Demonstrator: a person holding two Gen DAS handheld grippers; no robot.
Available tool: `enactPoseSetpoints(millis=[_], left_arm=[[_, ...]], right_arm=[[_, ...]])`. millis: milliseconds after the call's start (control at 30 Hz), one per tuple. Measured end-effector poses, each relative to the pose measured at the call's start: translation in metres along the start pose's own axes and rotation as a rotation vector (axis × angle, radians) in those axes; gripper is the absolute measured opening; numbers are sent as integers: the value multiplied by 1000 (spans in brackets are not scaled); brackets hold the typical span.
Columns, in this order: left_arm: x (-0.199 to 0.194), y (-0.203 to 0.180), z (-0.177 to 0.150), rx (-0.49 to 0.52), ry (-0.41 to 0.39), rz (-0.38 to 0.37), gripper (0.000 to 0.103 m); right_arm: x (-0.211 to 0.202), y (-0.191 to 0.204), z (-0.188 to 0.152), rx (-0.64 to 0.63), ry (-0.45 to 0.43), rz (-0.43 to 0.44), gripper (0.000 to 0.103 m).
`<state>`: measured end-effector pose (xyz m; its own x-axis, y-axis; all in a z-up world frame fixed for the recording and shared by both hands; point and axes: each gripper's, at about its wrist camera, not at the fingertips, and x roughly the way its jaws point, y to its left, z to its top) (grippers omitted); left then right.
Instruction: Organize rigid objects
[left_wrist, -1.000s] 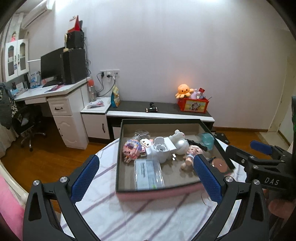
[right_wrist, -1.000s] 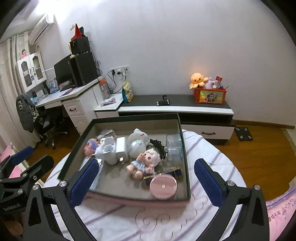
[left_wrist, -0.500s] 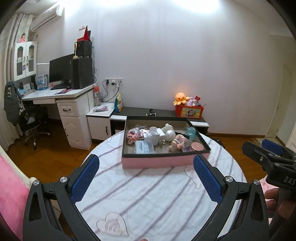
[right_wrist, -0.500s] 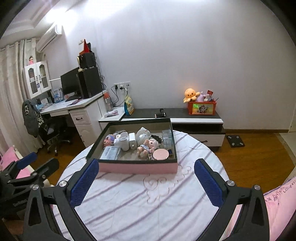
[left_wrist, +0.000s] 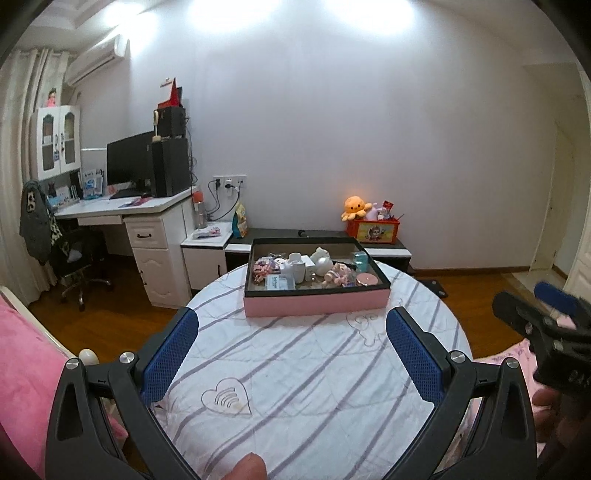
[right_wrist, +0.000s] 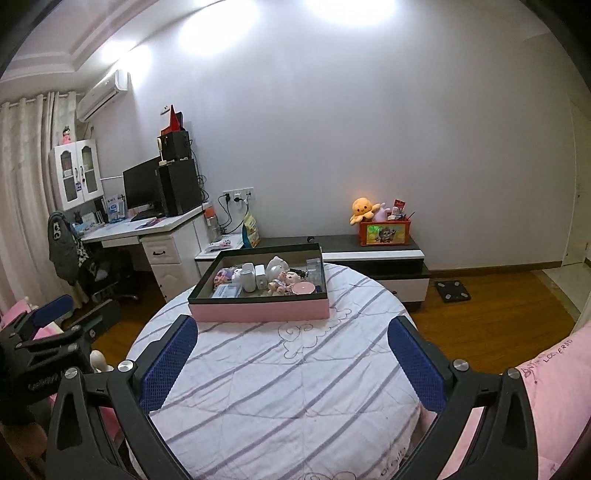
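A pink box with a black rim (left_wrist: 317, 305) (right_wrist: 258, 311) stands at the far side of the round table. It holds several small things: a white mug (left_wrist: 296, 266), a white figurine (left_wrist: 320, 259), a pink doll (left_wrist: 338, 275), a round pink tin (left_wrist: 368, 279) and a clear case (left_wrist: 279, 283). My left gripper (left_wrist: 291, 358) is open and empty, well back from the box above the cloth. My right gripper (right_wrist: 293, 360) is open and empty, also well back; it shows at the right edge of the left wrist view (left_wrist: 546, 325).
The round table (left_wrist: 303, 376) has a white cloth with purple stripes. Behind it are a low black-and-white cabinet (right_wrist: 373, 258) with a red toy box (right_wrist: 384, 232), and a white desk (left_wrist: 140, 218) with monitor at left. Pink bedding (left_wrist: 26, 369) lies at the near left.
Both grippers have pulled far back from the box, which now looks small at the far side of the table. Both stay open and empty.
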<state>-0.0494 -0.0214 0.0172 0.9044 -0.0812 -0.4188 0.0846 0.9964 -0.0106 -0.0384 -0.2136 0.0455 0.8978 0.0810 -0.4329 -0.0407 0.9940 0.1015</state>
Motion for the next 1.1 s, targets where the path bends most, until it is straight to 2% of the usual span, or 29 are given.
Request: enactPoseSetpoints(millis=[567, 900, 1100], left_arm=[[-10, 10, -9, -24, 1, 4, 103], [-7, 12, -6, -37, 14, -28, 103], [-8, 13, -5, -41, -4, -1, 103]], right_arm=[[-6, 17, -7, -23, -11, 14, 103], [-4, 21, -9, -31, -1, 20, 103], [-4, 21, -9, -30, 2, 17, 103]])
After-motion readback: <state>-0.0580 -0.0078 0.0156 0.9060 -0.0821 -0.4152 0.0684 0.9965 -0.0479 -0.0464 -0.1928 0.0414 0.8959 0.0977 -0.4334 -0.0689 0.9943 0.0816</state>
